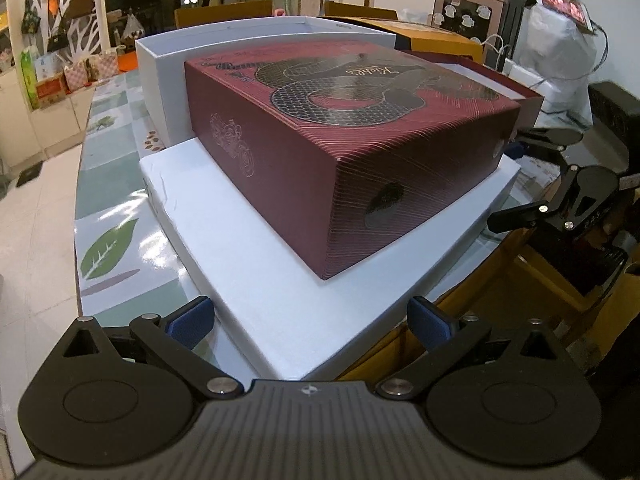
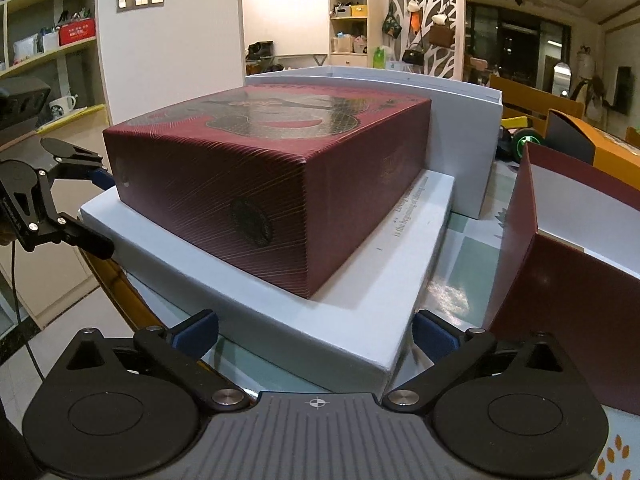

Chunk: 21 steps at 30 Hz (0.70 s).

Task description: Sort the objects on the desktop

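Observation:
A dark red box with a snake print (image 1: 344, 152) sits on a flat white box lid (image 1: 256, 280) on the table; both also show in the right wrist view, the red box (image 2: 256, 184) on the white lid (image 2: 340, 292). My left gripper (image 1: 310, 320) is open, its jaws spread around a corner of the white lid. My right gripper (image 2: 316, 332) is open, jaws spread around another corner of the lid. Each gripper shows in the other's view: the right gripper (image 1: 516, 184), the left gripper (image 2: 92, 208).
An open white box (image 1: 168, 76) stands behind the red one. An open dark red box base with white lining (image 2: 576, 248) stands to the right, an orange box (image 1: 440, 40) beyond it. The table (image 1: 112, 184) has a glossy leaf-pattern cover; its edge lies near both grippers.

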Available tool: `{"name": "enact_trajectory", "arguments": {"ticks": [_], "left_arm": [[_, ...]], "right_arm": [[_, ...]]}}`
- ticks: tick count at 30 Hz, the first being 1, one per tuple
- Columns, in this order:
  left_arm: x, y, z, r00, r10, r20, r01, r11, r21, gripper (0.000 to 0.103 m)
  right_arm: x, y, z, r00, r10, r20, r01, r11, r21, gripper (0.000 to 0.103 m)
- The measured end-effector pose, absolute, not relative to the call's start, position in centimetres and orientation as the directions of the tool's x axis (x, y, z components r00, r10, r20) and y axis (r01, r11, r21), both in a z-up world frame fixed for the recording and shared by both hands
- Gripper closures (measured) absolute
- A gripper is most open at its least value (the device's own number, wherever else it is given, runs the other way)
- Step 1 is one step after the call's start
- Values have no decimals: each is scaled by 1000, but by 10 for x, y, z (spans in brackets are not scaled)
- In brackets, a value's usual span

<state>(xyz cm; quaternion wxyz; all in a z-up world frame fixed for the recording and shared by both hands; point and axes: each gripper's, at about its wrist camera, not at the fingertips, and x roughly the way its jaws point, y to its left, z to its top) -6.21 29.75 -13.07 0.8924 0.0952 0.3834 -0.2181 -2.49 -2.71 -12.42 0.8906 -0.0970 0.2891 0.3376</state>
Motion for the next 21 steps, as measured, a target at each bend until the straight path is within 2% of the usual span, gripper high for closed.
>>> {"name": "enact_trajectory", "arguments": {"ticks": [10, 21], "left_arm": [[-83, 282, -130, 675, -221, -704, 448, 881, 153, 5], [-99, 280, -107, 713, -199, -672, 435, 877, 202, 5]], "right_arm": [[-32, -15, -117, 624, 498, -602, -654, 755, -53, 1], [-45, -12, -98, 652, 502, -568, -652, 754, -81, 2]]}}
